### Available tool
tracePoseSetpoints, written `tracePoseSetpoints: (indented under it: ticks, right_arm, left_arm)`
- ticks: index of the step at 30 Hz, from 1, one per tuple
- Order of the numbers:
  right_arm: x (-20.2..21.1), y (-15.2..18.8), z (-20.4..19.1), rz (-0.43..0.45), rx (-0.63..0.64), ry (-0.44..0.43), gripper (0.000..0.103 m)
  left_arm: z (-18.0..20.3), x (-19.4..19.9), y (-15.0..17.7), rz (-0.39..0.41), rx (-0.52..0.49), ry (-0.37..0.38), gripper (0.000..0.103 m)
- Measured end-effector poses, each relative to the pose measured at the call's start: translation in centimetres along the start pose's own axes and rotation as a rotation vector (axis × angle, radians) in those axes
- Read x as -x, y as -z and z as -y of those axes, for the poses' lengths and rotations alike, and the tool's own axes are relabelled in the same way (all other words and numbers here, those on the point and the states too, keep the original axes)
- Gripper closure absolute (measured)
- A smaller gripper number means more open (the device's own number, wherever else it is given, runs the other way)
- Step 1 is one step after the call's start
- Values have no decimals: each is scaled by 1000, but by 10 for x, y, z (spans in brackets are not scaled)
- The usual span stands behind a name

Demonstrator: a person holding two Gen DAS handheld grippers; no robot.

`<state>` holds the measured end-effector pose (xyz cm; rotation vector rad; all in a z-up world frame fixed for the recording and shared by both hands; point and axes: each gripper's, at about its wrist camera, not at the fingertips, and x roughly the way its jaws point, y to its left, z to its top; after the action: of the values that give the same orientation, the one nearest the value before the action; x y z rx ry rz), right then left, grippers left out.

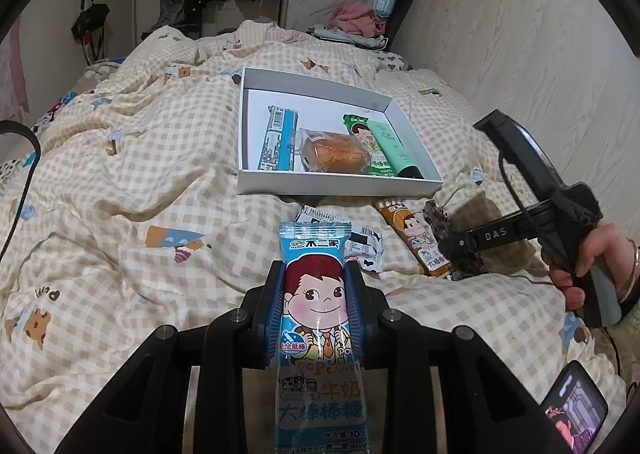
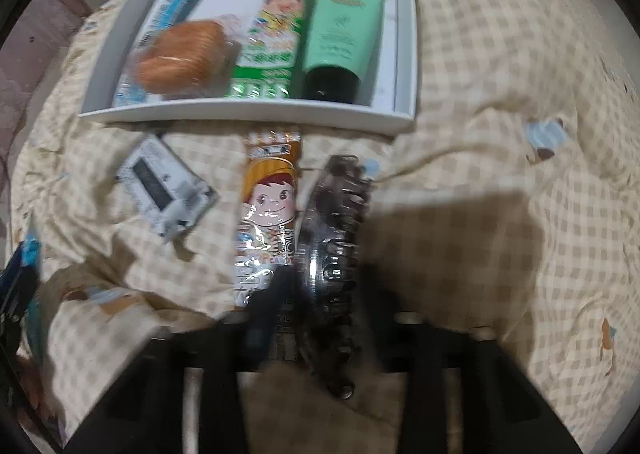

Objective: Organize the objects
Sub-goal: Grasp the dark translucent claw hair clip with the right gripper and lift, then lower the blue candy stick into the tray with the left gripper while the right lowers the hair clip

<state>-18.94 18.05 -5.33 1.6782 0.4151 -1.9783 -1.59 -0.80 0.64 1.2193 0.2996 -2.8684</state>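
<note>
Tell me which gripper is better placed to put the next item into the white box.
Left. The left gripper is already shut on the blue lollipop packet, pointing toward the white box. The right gripper is only down at the hair claw on the bed.

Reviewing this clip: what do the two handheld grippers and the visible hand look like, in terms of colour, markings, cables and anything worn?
The left gripper has a black frame with round metal bolts and ribbed blue finger pads. The right gripper is also black, printed "DAS" in white, with a pistol-style grip, a grey trigger piece and a thin black cable along its body. The right hand wears thin bangles at the wrist; no sleeve shows.
</note>
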Motion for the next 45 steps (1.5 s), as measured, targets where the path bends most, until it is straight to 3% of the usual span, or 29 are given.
tracePoseSetpoints:
  ticks: [3,6,11,16,24,36,45]
  right_arm:
    - [20,6,0,90,-3,14,71]
    - [58,15,5,184,-22,-62,71]
    - [104,36,16,265,-71,-272,71]
    - [103,55,11,276,-113,-426,71]
    - [82,74,-2,312,-108,-507,71]
    - [75,79,-3,321,-112,-542,71]
    - [96,71,8,378,-120,-578,71]
  left_arm:
    - [1,0,0,0,0,0,71]
    - [1,-1,0,-5,-1,0,71]
    - [2,-2,0,-10,-3,0,71]
    - [3,-3,1,-16,-11,-7,71]
    - [6,-5,1,-26,-23,-23,72]
    - [9,-7,3,-43,-43,-53,71]
    - [-7,15,-20,13,9,43,72]
